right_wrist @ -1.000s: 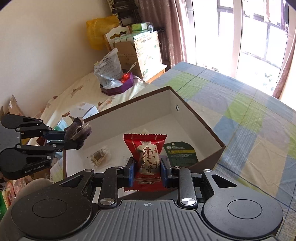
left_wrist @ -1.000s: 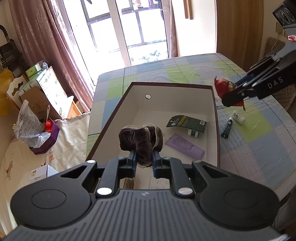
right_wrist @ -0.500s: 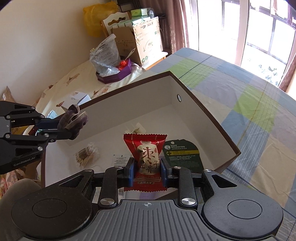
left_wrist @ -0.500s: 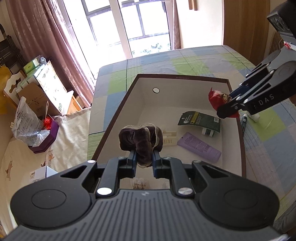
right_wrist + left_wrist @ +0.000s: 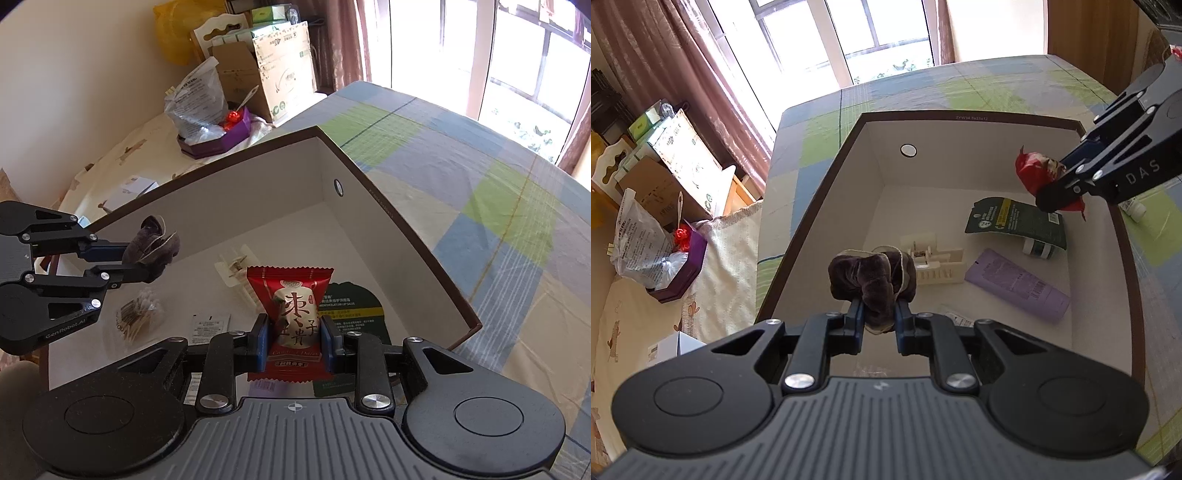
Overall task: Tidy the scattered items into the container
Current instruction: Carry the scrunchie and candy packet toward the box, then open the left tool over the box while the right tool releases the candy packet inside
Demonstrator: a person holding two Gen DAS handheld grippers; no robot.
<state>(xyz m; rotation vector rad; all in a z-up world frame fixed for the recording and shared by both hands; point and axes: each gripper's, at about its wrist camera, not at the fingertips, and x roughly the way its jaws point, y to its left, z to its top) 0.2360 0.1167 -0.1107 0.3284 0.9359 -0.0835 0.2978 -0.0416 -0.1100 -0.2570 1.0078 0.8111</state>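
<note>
Checked bedspread [image 5: 480, 177]; over white box [image 5: 871, 122]: left gripper [image 5: 880, 319] clamping brown scrunchie [image 5: 873, 275], right gripper [image 5: 295, 341] pinching red packet [image 5: 291, 310] at 2 o'clock.

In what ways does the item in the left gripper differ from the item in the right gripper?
The left gripper holds a dark brown velvet scrunchie, soft and bunched; the right gripper holds a red snack packet, flat, glossy and printed with characters. The scrunchie bulges past the fingers on both sides, while the packet stands upright between them. Both are clamped and held over the open box, not yet released.
</note>
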